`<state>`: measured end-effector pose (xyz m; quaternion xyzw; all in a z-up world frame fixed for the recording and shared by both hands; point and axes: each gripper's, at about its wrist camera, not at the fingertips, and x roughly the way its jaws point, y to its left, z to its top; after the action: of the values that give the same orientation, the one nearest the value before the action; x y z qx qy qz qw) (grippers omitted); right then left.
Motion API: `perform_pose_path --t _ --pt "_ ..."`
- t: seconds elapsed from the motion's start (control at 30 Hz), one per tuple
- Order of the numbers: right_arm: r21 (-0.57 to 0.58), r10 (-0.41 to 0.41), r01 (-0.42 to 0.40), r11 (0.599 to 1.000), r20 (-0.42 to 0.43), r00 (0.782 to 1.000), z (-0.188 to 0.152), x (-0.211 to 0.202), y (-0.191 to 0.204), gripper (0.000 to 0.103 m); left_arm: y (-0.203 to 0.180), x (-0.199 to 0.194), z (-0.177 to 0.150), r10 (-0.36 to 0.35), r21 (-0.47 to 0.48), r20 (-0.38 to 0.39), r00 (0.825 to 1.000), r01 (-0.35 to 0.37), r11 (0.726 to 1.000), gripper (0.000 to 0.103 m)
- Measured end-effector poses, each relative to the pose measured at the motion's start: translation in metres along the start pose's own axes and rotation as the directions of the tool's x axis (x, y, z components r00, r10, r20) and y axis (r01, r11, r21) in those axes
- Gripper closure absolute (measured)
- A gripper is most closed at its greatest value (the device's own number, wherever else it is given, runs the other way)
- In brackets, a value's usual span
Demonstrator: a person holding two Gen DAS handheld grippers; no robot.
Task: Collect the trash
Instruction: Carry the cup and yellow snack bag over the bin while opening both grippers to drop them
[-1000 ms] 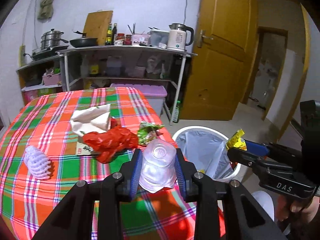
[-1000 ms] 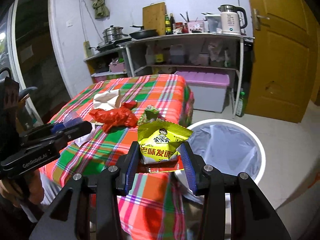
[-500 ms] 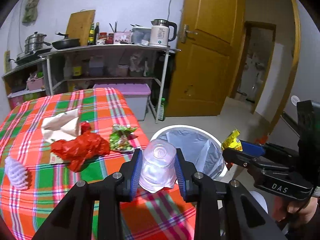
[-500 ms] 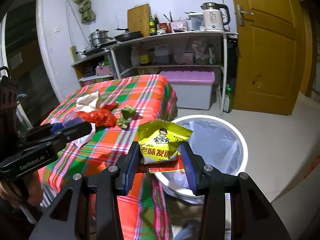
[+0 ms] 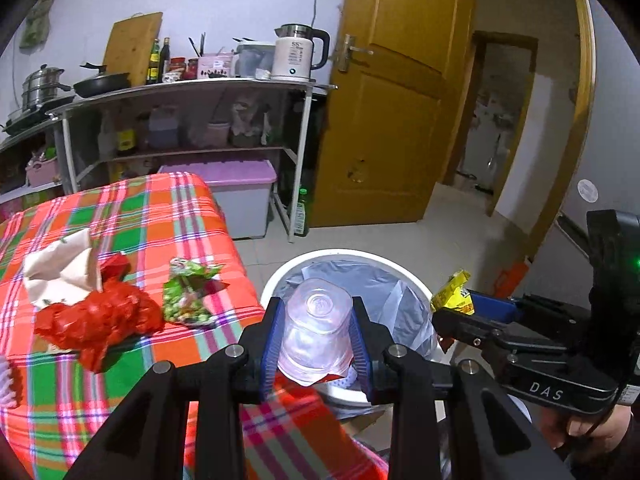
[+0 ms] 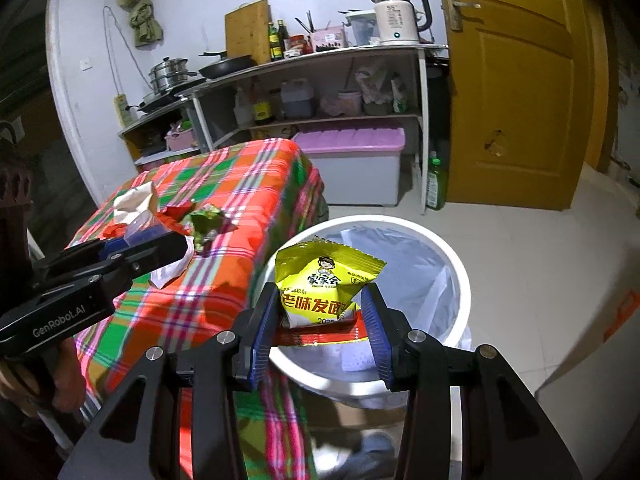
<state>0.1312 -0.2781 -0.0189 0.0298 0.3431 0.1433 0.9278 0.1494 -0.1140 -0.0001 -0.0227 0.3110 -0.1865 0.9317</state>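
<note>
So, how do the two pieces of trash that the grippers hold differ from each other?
The plastic cup in the left gripper is clear and rigid, while the snack packet in the right gripper is yellow, printed and flat. The plastic cup is held with its base toward the camera; the snack packet stands upright between the pads, its top above them. Both are gripped and carried near the white trash bin.

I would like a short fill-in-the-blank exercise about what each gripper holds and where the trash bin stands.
1. The left gripper is shut on a clear plastic ____.
2. The right gripper is shut on a ____ snack packet.
3. The white trash bin stands on the floor beside the ____ with the plaid cloth.
4. The bin is lined with a grey plastic ____.

Missing words: cup; yellow; table; bag
</note>
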Motion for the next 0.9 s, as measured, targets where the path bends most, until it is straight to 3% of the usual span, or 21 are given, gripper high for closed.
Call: perform_pose_path --t 0.63,0.9 --pt "0.048 -0.032 0.038 0.998 -0.109 0.993 -0.003 0.055 -0.040 0.059 -0.008 0.079 -0.004 -0.043 -0.001 -0.125 0.991 0.044 0.999 0.070" --pt "0.055 -0.044 0.053 0.997 -0.151 0.987 -0.006 0.074 -0.048 0.058 -0.001 0.103 -0.004 -0.073 -0.046 -0.192 0.979 0.065 0.997 0.068"
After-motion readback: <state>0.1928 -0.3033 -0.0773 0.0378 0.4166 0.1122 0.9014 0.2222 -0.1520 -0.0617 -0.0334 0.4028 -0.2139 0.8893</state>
